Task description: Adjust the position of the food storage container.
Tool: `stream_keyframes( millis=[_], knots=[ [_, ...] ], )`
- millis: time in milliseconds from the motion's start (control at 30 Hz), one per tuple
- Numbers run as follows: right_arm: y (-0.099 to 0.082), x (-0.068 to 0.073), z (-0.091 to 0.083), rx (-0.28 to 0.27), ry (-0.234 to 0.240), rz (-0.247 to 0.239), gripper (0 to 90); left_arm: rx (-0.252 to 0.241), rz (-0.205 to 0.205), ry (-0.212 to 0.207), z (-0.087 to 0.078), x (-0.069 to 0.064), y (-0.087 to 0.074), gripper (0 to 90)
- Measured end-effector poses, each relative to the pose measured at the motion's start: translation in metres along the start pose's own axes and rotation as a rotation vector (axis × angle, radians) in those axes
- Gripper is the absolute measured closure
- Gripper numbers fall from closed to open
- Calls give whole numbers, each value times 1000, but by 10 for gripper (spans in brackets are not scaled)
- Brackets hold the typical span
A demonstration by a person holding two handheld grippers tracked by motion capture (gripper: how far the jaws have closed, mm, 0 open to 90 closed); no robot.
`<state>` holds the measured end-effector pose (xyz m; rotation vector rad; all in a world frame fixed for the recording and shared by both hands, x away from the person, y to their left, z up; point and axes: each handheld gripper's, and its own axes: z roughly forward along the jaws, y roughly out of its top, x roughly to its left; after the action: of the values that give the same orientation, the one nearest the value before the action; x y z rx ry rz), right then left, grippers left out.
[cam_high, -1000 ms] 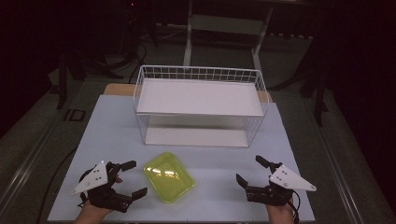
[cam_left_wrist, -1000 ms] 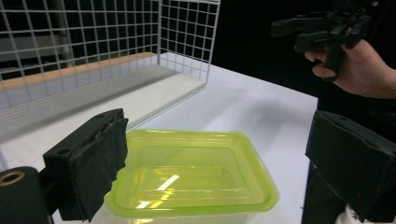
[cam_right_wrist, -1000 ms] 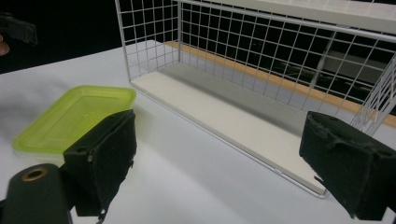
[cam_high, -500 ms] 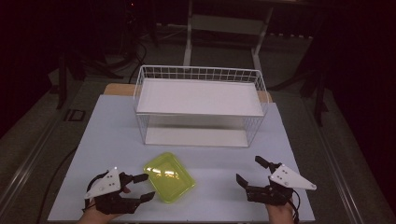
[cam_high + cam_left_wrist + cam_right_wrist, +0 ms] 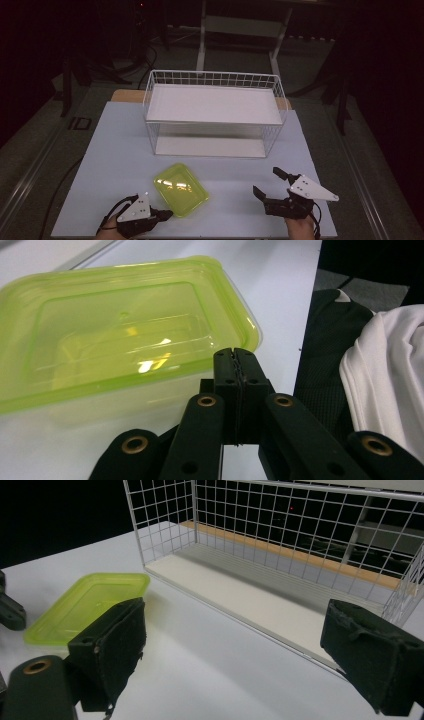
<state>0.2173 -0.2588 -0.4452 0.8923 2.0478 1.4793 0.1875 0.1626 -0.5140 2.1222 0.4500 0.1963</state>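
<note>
A translucent lime-green plastic container point(image 5: 181, 189) lies bottom-up on the white table near the front edge. My left gripper point(image 5: 167, 214) sits low at its near-left corner. Its jaws have just been closing, and in the left gripper view they stand pressed together point(image 5: 235, 357) with nothing between them, right at the rim of the container point(image 5: 115, 340). My right gripper point(image 5: 267, 181) rests at the front right, open, clear of everything. In the right gripper view its wide-apart jaws point(image 5: 250, 645) frame bare table, with the container point(image 5: 85, 605) off to the left.
A white wire basket rack point(image 5: 215, 100) with an upper shelf and a lower floor stands at the middle back of the table point(image 5: 115, 150). Its open front point(image 5: 280, 540) faces me. The person's white and dark clothing point(image 5: 390, 375) lies just past the table edge.
My left gripper has dropped and shifted right toward the container's corner, and its jaws have gone from wide open to shut. The right gripper and the container have kept still.
</note>
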Motion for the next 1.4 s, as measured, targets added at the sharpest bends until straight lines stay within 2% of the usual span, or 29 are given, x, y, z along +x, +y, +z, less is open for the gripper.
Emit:
stream_keyframes(
  millis=[133, 267, 700, 867, 1000, 1133, 1233, 1300, 1400],
  knots=[
    [0, 0, 0, 0, 1, -2, 111, -9, 6, -16, 11, 2, 6, 899],
    [0, -1, -1, 3, 5, 0, 111, -14, 7, -5, 23, 5, 11, 899],
    [0, -1, -2, 2, 17, 4, 111, -48, -21, -7, 55, 12, 27, 899],
    [0, -2, -2, 1, 23, 6, 111, -57, -27, 20, 64, 15, 31, 899],
    [0, -1, -2, 2, 26, 2, 111, -67, -40, 25, 68, 18, 33, 899],
    [0, -1, -2, 0, 30, 2, 111, -100, -55, 32, 59, 21, 36, 899],
    [0, 0, -2, 1, 29, -3, 111, -136, -37, 75, 40, 26, 37, 899],
    [0, 0, -2, 4, 25, -3, 111, -156, -33, 124, 24, 33, 33, 899],
    [0, 0, -1, 6, 24, -3, 111, -160, -51, 184, 3, 48, 20, 899]
  ],
)
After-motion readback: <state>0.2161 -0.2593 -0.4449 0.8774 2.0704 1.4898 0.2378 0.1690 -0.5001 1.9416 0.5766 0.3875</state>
